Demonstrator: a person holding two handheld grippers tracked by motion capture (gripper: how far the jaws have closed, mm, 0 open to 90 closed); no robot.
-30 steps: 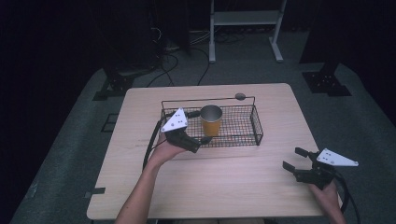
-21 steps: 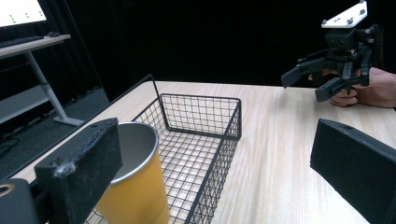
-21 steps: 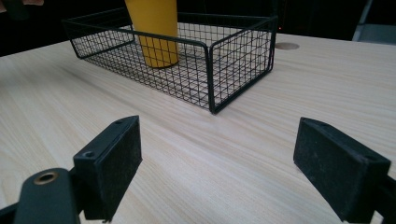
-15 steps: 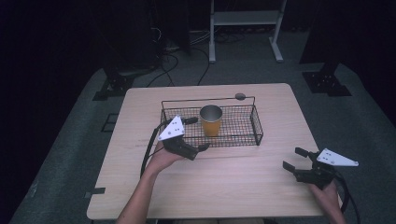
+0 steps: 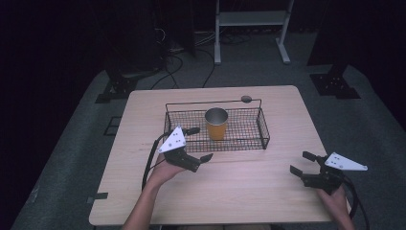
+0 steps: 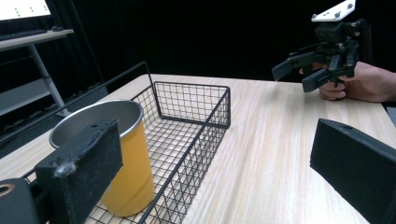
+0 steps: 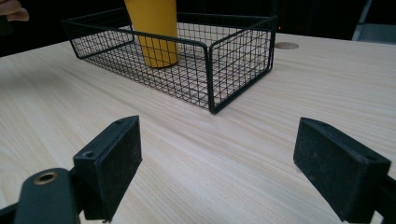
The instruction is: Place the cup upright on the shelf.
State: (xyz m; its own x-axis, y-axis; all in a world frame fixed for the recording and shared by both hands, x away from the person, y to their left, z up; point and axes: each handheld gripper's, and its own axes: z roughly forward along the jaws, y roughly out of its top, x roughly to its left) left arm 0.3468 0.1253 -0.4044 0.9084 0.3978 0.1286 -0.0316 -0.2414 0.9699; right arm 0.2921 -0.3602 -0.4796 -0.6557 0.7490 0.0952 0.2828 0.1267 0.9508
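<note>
A yellow cup with a metal rim stands upright in a black wire basket at the middle of the wooden table. My left gripper is open at the basket's near left corner, one jaw over the basket's edge and the other outside it. In the left gripper view the cup sits just past the left jaw, untouched, inside the basket. My right gripper stands open and empty over bare wood at the near right. It faces the basket and cup.
A small round grey disc lies flush in the tabletop behind the basket. A white metal frame and black stand feet are on the floor beyond the table. The other gripper shows across the table in the left gripper view.
My left gripper has drawn back from the cup toward the near side of the table, staying open. The cup, the basket and the right gripper have not moved.
</note>
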